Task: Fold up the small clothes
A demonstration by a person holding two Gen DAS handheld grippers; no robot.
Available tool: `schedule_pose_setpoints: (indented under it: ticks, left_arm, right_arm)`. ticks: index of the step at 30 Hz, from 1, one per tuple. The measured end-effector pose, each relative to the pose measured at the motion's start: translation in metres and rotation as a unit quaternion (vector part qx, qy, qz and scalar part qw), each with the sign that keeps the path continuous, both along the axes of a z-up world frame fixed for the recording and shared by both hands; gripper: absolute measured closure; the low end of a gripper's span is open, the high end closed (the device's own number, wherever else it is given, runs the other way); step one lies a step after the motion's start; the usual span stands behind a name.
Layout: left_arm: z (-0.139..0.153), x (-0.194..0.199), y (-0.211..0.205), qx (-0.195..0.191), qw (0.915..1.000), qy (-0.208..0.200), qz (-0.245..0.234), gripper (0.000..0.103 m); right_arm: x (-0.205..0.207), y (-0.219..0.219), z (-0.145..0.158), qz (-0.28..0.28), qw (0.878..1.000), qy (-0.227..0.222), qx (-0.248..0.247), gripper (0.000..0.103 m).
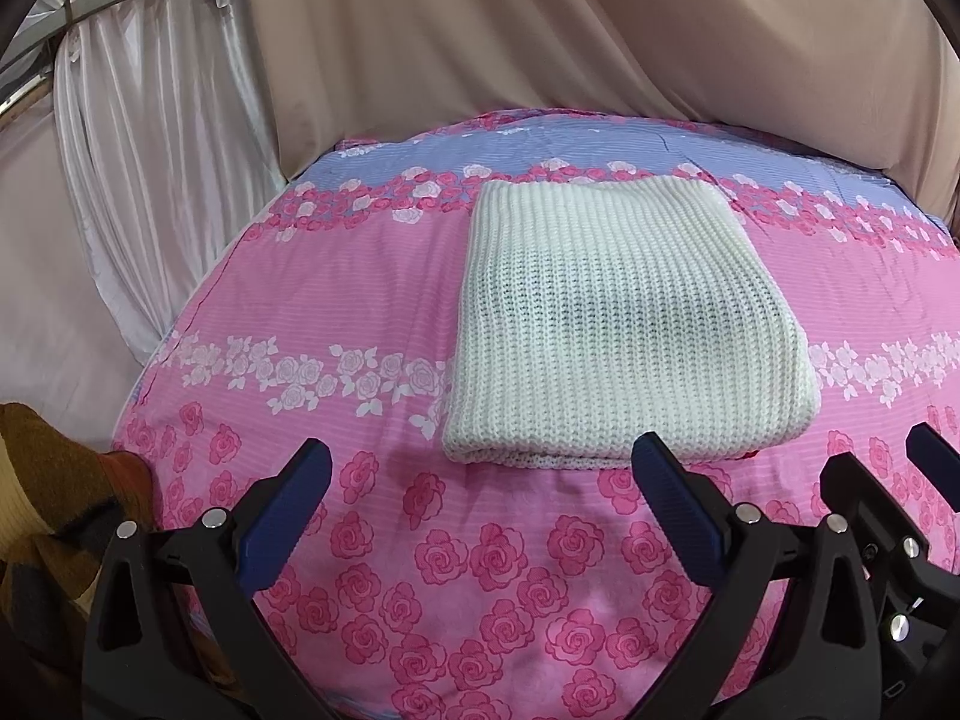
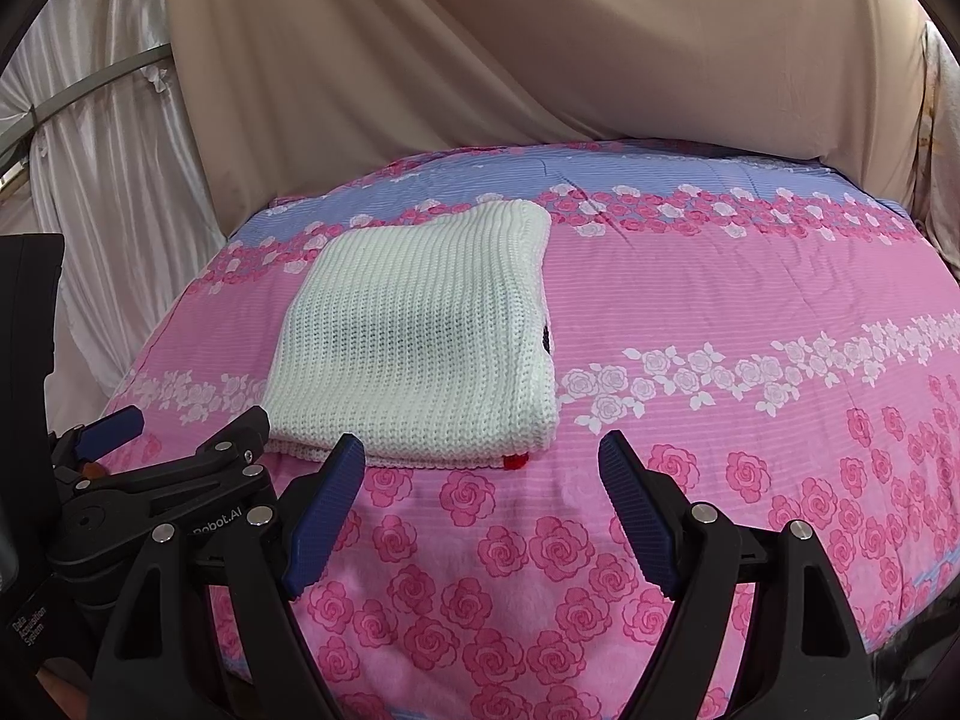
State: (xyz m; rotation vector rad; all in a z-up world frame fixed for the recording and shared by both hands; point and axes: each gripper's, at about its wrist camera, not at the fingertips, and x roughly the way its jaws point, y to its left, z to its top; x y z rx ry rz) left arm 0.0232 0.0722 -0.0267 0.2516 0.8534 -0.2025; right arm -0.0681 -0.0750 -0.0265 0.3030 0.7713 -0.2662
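Left wrist | one folded knit | two claws spread, empty

I see a chunky white rib-knit garment, matt and rough, on a smooth printed cotton-like sheet. My left gripper and right gripper are matt black plastic with ridged blue pads and shiny metal pins. Glossy satin curtain; matt beige drape.

bedspread right of folded knit – open | drapes – block rear
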Motion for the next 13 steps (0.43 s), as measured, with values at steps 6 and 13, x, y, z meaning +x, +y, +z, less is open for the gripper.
schedule_pose_setpoints:
  ticks: [6, 13]
  left_arm:
    - [0.0004, 0.0005, -0.0003, 0.005, 1.0000, -0.004, 0.001, 0.005]
    - [0.0004, 0.0029, 0.0010, 0.005, 1.0000, -0.002, -0.001, 0.005]
  right_arm:
    - [-0.0003, -0.0010, 0.0001, 0.001, 1.000, 0.000, 0.000, 0.025]
    - [0.0011, -0.0012, -0.0007, 0.000, 1.000, 0.000, 0.003, 0.025]
